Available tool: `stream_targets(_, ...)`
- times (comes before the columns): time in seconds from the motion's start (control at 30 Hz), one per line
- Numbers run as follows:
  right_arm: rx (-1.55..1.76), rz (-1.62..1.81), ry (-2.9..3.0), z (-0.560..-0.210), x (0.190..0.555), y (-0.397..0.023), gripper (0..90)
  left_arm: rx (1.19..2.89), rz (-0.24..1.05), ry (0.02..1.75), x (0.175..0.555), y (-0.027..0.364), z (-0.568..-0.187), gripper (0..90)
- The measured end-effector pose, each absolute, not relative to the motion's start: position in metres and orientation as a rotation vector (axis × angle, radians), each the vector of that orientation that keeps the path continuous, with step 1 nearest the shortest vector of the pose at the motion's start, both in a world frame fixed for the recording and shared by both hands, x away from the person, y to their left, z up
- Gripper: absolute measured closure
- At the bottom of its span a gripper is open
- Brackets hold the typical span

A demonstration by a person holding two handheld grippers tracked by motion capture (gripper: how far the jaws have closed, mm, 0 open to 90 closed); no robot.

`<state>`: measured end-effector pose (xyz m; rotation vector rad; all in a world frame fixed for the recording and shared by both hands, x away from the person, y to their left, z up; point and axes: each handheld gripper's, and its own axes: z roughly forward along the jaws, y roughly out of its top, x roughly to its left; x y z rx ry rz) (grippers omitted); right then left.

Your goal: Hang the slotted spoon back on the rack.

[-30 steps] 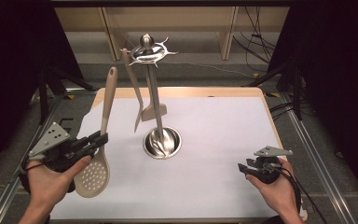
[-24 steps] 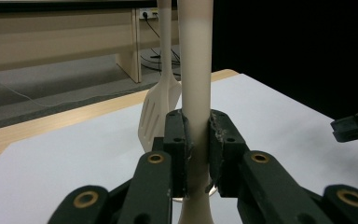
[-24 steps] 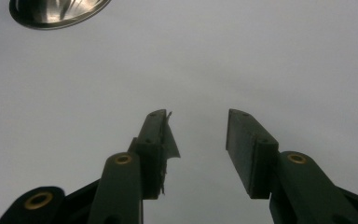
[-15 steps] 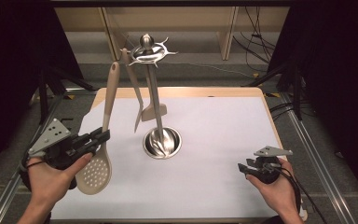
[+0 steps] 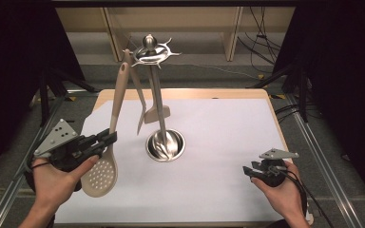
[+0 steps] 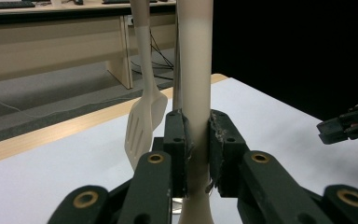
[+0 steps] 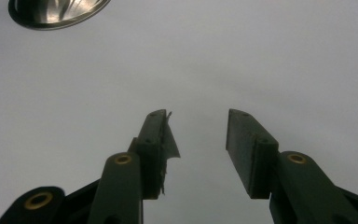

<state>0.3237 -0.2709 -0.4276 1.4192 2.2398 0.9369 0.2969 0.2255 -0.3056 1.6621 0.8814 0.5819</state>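
Clamped on the slotted spoon [image 5: 105, 156], the left gripper [image 5: 105, 138] has swung its handle up toward the utensil stand's [image 5: 158, 104] near-left hook for hanging, while the right gripper [image 5: 248, 171] waits, jaws apart and empty.

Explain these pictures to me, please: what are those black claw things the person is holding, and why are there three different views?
No robot here: a person holds a tool in each hand, a hand-held gripper with two black jaws. The high view looks down on the table; the other two come from cameras riding on each gripper. The left hand-held gripper is clamped on the handle of a beige slotted spoon, seen close up between its pads. The right hand-held gripper is open and empty over the white surface. In the middle stands a shiny metal utensil stand, with a beige spatula hanging from it.
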Motion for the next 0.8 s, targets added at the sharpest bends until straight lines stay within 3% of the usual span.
stream_targets(0.8, 1.441, 0.929, 2.245, -0.426, 0.323, -0.271, 58.9, 1.683, 0.578, 0.88, 0.308, 0.216, -0.304, 77.7)
